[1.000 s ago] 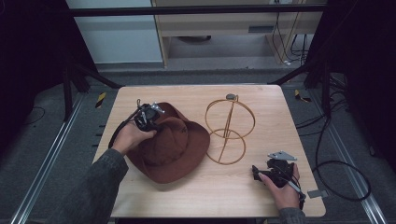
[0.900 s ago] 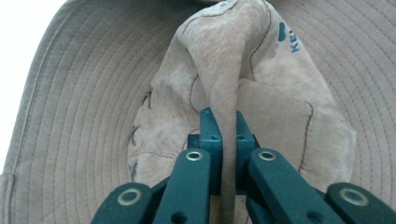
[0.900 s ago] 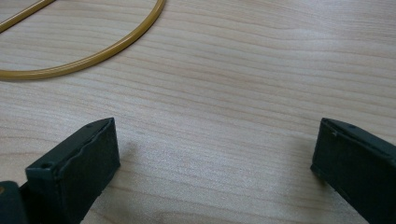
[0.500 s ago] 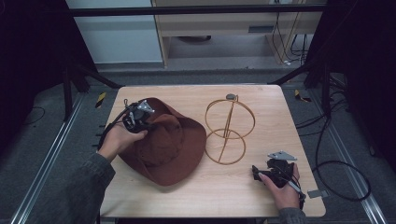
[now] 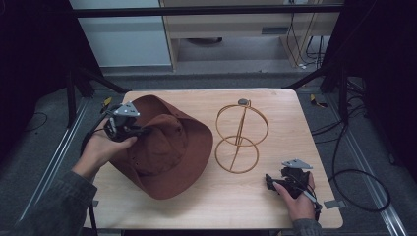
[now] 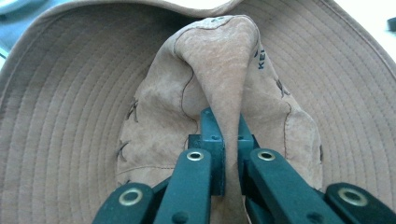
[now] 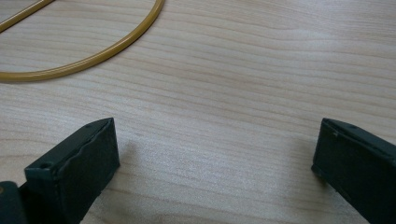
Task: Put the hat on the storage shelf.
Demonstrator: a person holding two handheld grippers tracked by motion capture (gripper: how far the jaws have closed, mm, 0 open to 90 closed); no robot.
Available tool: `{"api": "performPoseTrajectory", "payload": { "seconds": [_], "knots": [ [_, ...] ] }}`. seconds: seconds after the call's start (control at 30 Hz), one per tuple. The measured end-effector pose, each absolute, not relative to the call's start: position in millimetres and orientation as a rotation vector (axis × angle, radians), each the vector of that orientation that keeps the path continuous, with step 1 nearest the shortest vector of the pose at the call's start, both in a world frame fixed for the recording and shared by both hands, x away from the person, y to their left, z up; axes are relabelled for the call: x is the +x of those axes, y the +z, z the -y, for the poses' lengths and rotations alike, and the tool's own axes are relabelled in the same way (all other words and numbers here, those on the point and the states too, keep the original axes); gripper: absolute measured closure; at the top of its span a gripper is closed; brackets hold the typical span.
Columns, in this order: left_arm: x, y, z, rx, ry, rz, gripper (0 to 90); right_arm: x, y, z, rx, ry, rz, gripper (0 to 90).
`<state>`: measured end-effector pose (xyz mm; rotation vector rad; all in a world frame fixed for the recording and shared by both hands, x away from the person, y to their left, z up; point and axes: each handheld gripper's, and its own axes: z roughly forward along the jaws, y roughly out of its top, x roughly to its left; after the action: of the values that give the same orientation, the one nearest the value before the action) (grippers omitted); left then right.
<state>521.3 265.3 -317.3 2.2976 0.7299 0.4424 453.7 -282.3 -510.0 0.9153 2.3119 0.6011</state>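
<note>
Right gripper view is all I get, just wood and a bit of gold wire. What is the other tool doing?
Observer: The left tool is shut on a fold of the brown hat's crown.
Operator: Is the hat flat on the table?
Observer: No, its left side is tilted up off the table.
Operator: What's that wire?
Observer: The base ring of a gold wire stand, upright beside the hat.

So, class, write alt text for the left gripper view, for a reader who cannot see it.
The left gripper pinches a fold of the crown of a brown hat between its two black jaws. The hat's wide stitched brim spreads behind and to both sides, and small dark lettering shows on the crown's right side.
</note>
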Motion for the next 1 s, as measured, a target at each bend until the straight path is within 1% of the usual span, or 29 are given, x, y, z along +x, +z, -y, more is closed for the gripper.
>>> {"api": "performPoseTrajectory", "payload": {
  "seconds": [0.17,0.3,0.37,0.7,1.0],
  "knots": [
    [504,-305,-282,2.273,0.464,-0.742,88.7,455,-510,283,0.908,0.609,-2.316,0.6],
    [500,-291,-286,2.284,0.484,-0.727,88.7,455,-510,283,0.909,0.609,-2.316,0.5],
    [498,-287,-287,2.256,0.463,-0.717,88.7,454,-510,283,0.911,0.611,-2.315,0.8],
    [491,-280,-279,2.264,0.471,-0.662,88.7,454,-510,283,0.909,0.604,-2.314,0.8],
    [481,-268,-276,2.234,0.471,-0.627,88.7,454,-510,283,0.912,0.604,-2.314,0.7]
  ]
}}
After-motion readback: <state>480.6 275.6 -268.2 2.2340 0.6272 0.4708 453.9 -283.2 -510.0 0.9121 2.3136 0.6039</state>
